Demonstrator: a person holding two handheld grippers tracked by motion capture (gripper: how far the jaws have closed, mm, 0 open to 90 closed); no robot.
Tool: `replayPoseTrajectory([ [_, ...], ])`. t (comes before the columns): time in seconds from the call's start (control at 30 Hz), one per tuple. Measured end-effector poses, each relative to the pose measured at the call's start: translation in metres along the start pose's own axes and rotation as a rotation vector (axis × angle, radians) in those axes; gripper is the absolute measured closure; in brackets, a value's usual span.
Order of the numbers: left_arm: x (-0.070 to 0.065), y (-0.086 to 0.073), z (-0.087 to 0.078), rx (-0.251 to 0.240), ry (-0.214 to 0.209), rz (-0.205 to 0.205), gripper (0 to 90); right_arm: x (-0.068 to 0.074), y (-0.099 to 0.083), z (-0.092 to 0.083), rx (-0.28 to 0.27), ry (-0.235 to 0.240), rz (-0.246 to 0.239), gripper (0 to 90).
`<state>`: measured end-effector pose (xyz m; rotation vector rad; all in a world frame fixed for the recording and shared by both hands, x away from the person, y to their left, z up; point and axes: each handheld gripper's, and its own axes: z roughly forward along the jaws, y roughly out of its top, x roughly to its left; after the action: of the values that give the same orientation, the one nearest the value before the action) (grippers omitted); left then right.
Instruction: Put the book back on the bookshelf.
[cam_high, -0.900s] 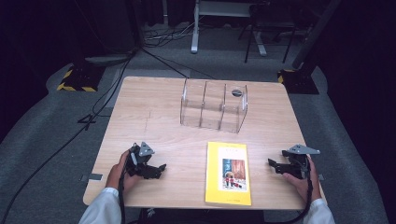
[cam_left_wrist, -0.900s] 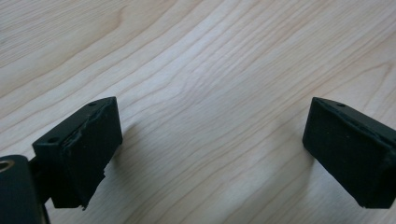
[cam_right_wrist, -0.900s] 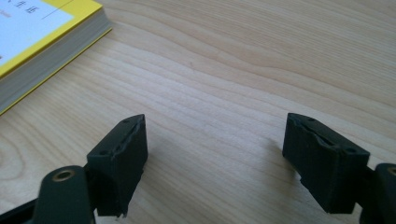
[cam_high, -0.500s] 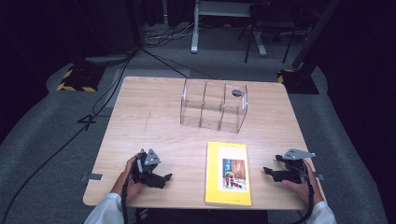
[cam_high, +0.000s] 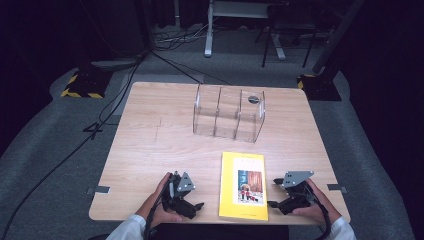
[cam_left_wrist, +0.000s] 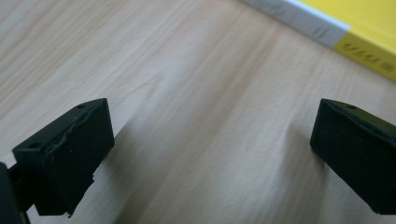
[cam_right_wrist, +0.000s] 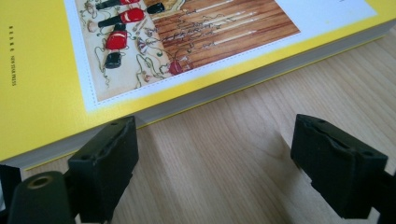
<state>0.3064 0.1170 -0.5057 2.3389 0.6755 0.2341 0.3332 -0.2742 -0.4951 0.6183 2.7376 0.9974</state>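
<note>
From the high view, a yellow book (cam_high: 243, 186) lies flat near the table's (cam_high: 150, 145) front edge, with a clear plastic organizer (cam_high: 229, 119) standing farther back. The left gripper (cam_high: 194, 206) sits just left of the book, the right gripper (cam_high: 274, 204) close by its right edge, each in a hand.

In the left gripper view, the jaws stand wide apart over bare wood, nothing between them; the book's corner (cam_left_wrist: 355, 28) lies ahead.

In the right gripper view, the jaws are spread and empty, low by the book's page edge (cam_right_wrist: 196, 100); one jaw may touch it, though that is hard to tell.
</note>
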Motion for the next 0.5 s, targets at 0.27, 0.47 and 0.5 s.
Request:
replayPoseTrajectory([
  [0.27, -0.006, 0.003, 0.003, 0.0, -0.036, 0.039, 0.2, 0.002, 0.009, 0.013, -0.017, -0.028, 0.037, 4.6],
  [0.47, -0.002, 0.006, 0.005, -0.004, -0.029, 0.026, 0.3, 0.003, 0.017, 0.025, -0.053, -0.02, 0.063, 0.5],
  [0.5, -0.001, 0.007, 0.007, -0.006, -0.018, 0.018, 0.3, 0.002, 0.017, 0.025, -0.063, -0.016, 0.075, 0.5],
])
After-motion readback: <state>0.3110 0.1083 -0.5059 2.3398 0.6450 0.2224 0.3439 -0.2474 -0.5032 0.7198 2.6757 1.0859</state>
